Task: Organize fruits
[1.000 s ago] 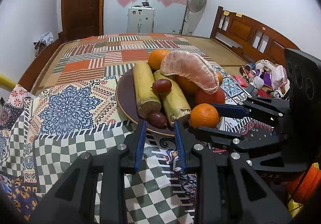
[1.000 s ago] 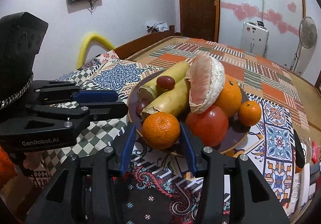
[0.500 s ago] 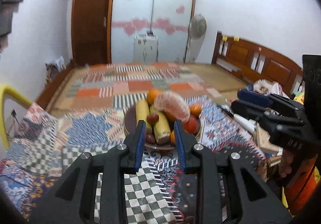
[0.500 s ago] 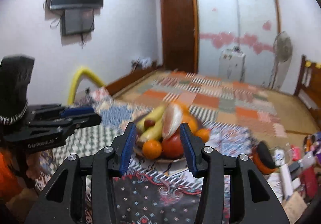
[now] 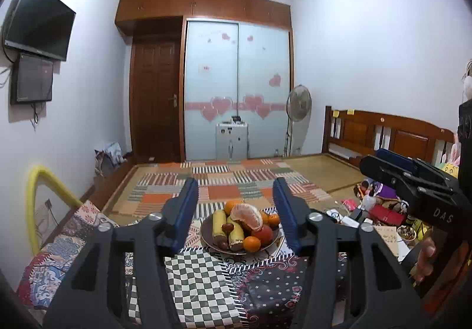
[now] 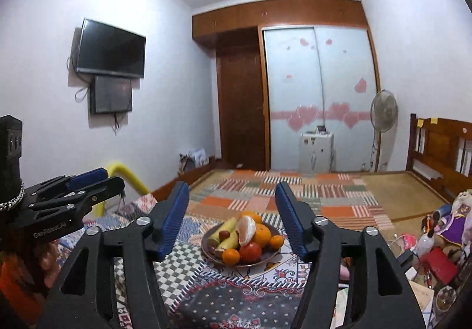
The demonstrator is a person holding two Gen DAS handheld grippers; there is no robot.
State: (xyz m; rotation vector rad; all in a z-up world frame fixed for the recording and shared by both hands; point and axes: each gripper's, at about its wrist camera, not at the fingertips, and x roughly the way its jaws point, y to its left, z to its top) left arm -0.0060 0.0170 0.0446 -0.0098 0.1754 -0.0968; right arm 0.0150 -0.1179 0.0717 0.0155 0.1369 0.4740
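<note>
A brown plate (image 5: pixel 206 240) (image 6: pixel 270 258) piled with fruit sits on the patchwork cloth: two yellow banana-like pieces (image 5: pixel 219 224), a peeled pomelo segment (image 5: pixel 247 215) (image 6: pixel 246 228), oranges (image 5: pixel 251 243) (image 6: pixel 231 256), a red tomato (image 6: pixel 250 250) and small dark fruits (image 5: pixel 227 227). My left gripper (image 5: pixel 234 211) is open and empty, held high and well back from the plate. My right gripper (image 6: pixel 233 215) is open and empty, also high and back. Each gripper shows in the other's view, the right one (image 5: pixel 413 181) and the left one (image 6: pixel 67 196).
The patchwork cloth (image 5: pixel 200 278) covers the surface. Clutter of bottles, boxes and a red item (image 6: pixel 433 258) lies to the right. A yellow chair back (image 5: pixel 38 196) stands left. A bed headboard (image 5: pixel 383 137), fan (image 5: pixel 298 104), wardrobe and wall TV (image 6: pixel 110 48) are beyond.
Both grippers have pulled up and far back from the plate and opened wider. The orange that sat between the right fingers now lies on the plate.
</note>
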